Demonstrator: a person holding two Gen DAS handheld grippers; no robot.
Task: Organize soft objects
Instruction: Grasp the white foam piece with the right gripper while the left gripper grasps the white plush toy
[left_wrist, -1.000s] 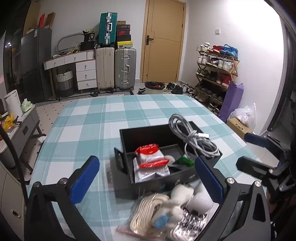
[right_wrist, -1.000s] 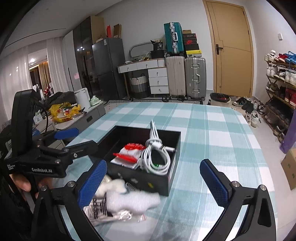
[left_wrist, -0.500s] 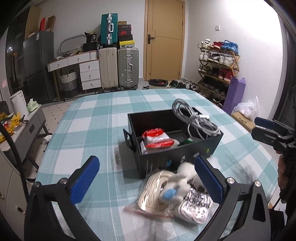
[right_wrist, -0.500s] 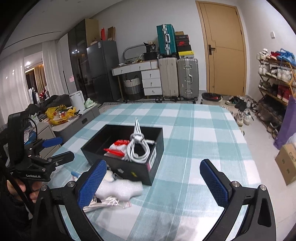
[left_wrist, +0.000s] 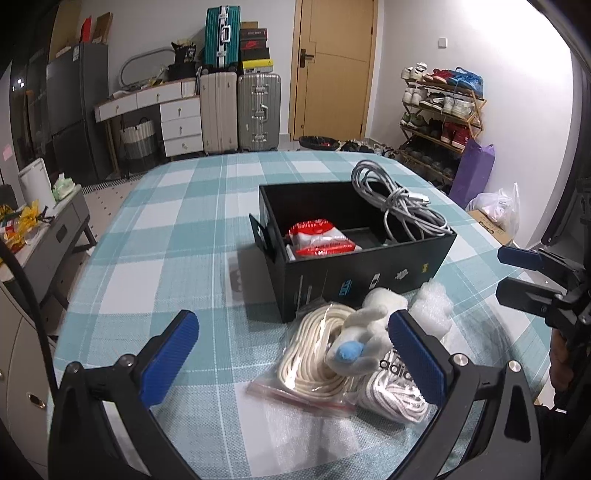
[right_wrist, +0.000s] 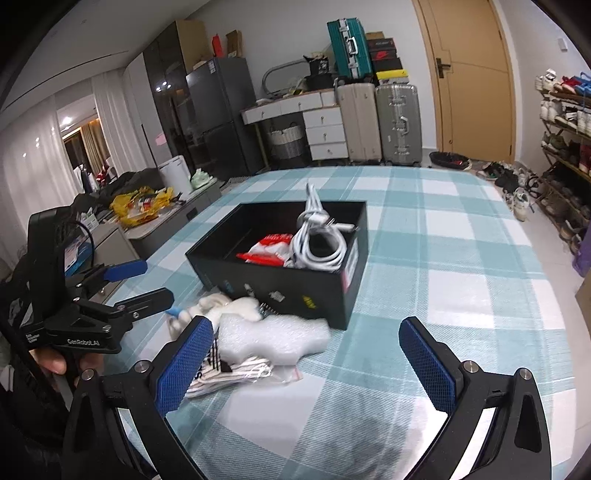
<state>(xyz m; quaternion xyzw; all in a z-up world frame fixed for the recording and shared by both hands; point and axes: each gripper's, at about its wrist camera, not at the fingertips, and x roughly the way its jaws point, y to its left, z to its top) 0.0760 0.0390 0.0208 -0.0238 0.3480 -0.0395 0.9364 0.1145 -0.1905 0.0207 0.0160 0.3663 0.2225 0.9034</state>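
Both claws gape empty, left claw (left_wrist: 291, 356), right claw (right_wrist: 306, 363), blue pompom (left_wrist: 348, 352) in left view only.

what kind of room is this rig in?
Most likely a lived-in home, an entry or dining area. A shoe rack full of sneakers stands by the door, suitcases line the wall, and the work happens on a checked tablecloth.

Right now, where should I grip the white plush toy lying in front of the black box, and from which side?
Grip the white plush toy across its soft middle, from above. It lies flat on the bagged rope against the black box, so a sideways approach looks blocked. The open left gripper is nearest.
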